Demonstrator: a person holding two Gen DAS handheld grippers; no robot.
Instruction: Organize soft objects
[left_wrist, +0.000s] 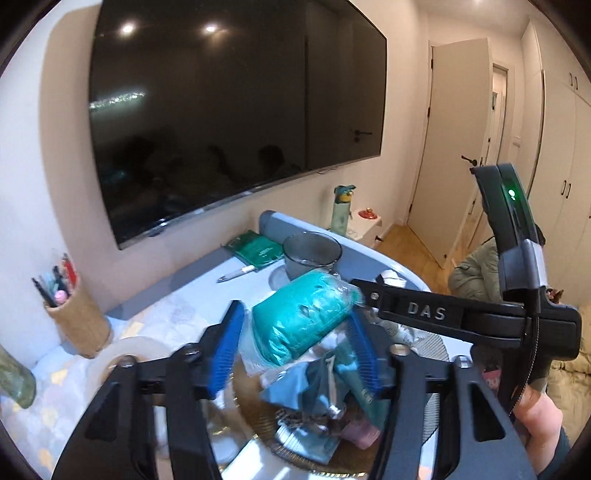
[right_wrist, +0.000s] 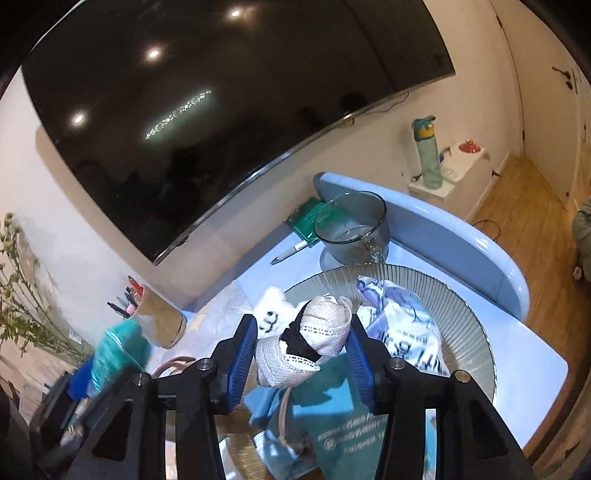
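My left gripper (left_wrist: 295, 332) is shut on a teal rolled cloth in clear wrap (left_wrist: 303, 317), held above a woven basket (left_wrist: 295, 435) filled with soft items. It also shows blurred at the left of the right wrist view (right_wrist: 118, 350). My right gripper (right_wrist: 303, 347) is shut on a cream rolled cloth with a black band (right_wrist: 310, 339), above a teal packet (right_wrist: 343, 417) and a light blue cloth (right_wrist: 266, 402). The right gripper's body (left_wrist: 436, 314) crosses the left wrist view.
A ribbed glass plate (right_wrist: 461, 325) holds a printed plastic bag (right_wrist: 402, 321). A glass mug (right_wrist: 351, 225), a green packet (right_wrist: 306, 218) and a pen (right_wrist: 291, 251) lie behind. A woven pen holder (left_wrist: 77, 317) stands left. A television (left_wrist: 229, 110) hangs on the wall. The blue table edge (right_wrist: 535, 369) lies right.
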